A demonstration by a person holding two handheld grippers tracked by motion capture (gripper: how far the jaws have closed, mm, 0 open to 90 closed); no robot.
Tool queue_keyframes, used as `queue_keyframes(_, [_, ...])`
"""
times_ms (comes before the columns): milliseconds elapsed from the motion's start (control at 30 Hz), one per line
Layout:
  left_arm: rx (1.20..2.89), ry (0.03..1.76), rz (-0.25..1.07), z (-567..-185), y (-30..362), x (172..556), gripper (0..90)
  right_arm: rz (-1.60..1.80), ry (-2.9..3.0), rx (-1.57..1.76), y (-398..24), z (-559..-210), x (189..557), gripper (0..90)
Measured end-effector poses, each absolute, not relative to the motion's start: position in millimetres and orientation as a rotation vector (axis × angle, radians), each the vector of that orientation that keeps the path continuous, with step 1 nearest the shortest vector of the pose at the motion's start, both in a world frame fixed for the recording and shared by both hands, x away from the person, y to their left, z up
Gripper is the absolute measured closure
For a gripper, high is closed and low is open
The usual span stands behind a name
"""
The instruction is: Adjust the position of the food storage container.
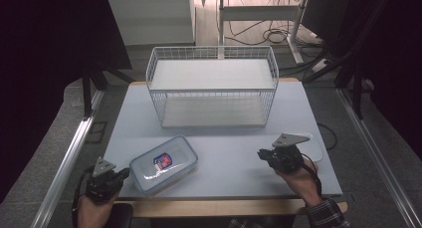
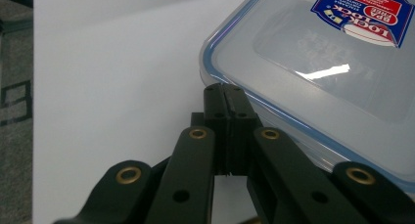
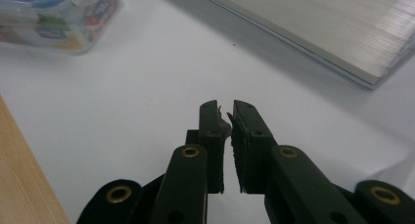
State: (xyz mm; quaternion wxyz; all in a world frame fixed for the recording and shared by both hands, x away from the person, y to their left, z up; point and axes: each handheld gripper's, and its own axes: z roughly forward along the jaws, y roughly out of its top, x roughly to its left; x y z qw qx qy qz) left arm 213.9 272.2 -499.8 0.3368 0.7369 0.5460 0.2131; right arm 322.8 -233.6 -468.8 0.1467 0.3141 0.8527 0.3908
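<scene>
A clear plastic container (image 1: 163, 164) with a blue-rimmed lid lies flat near the table's (image 1: 234, 138) front-left corner — a rounded rectangle, its long axis running diagonally toward the wire basket (image 1: 213, 83). The left gripper (image 1: 121, 174) sits just beside it, jaws pressed together and empty — the right gripper (image 1: 261, 154), well apart, is nearly closed on nothing.

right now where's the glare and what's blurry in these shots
Left gripper view: a bright streak of glare on the container lid, the label sharp, the fingers soft. Right gripper view: the container and the wire basket base are out of focus. High view: dim surroundings, an evenly lit table.
</scene>
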Motion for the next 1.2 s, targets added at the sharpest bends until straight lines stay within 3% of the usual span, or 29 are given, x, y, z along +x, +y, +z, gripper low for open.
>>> queue_keyframes(667, [1.993,1.223,0.492,-501.3,222.1,294.2,90.0,1.173,2.505,0.863,-200.9,-470.4,334.9,85.1])
queue_keyframes(1200, [2.051,1.086,0.425,-501.1,172.0,324.2,90.0,1.132,2.472,0.894,-208.3,-472.9,330.1,83.0])
